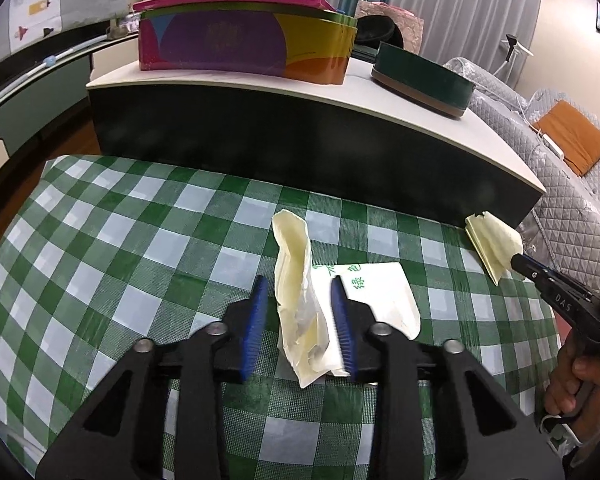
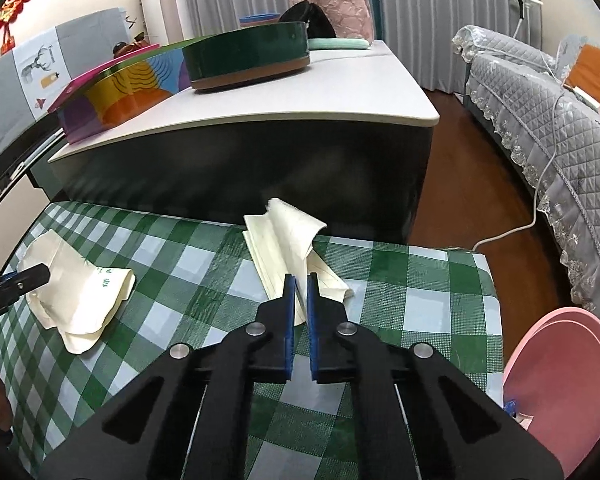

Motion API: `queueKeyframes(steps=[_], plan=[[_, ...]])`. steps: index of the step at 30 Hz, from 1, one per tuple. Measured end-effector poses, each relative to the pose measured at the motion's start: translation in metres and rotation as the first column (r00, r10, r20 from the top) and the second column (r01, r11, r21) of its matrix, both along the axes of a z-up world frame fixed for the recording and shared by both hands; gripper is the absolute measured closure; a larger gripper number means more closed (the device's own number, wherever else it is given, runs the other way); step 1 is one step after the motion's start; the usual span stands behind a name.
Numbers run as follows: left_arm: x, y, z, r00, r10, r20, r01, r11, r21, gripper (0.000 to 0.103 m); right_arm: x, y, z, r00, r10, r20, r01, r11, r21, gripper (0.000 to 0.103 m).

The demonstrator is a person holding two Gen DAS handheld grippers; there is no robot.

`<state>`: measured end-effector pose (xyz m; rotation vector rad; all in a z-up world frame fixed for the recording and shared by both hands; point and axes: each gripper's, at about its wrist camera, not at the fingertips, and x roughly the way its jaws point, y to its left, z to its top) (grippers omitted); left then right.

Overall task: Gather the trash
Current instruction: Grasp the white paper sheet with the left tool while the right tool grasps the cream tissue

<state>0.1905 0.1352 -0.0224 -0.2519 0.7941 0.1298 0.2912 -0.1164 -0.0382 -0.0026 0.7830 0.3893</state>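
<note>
- Left gripper: jaws apart, straddling crumpled wrapper mid checked tablecloth; pads not yet pinching.
- Wrapper's green print partly hidden behind right finger, unreadable.
- Right gripper: clamped on folded paper nr far edge of cloth.
- Pink basin: beyond cloth's right edge, cut off by frame.
</note>
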Motion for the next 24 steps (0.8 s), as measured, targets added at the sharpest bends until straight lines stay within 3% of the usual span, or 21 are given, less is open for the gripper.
queueKeyframes(steps=[3, 8, 24], plan=[[0.001, -0.002, 0.000, 1.000, -0.010, -0.003, 0.010, 1.000, 0.002, 0.089, -0.005, 0.001, 0.005, 1.000, 0.013, 0.002, -0.013, 1.000, 0.001, 0.101], [0.000, -0.005, 0.006, 0.999, -0.033, 0.014, 0.033, 0.999, 0.004, 0.095, -0.014, -0.005, 0.018, 1.000, 0.014, 0.004, -0.014, 1.000, 0.005, 0.102], [-0.023, -0.025, 0.037, 0.991, -0.084, 0.104, 0.083, 0.996, 0.017, 0.098, -0.080, -0.041, 0.079, 0.998, -0.031, 0.062, 0.032, 0.999, -0.013, 0.102]])
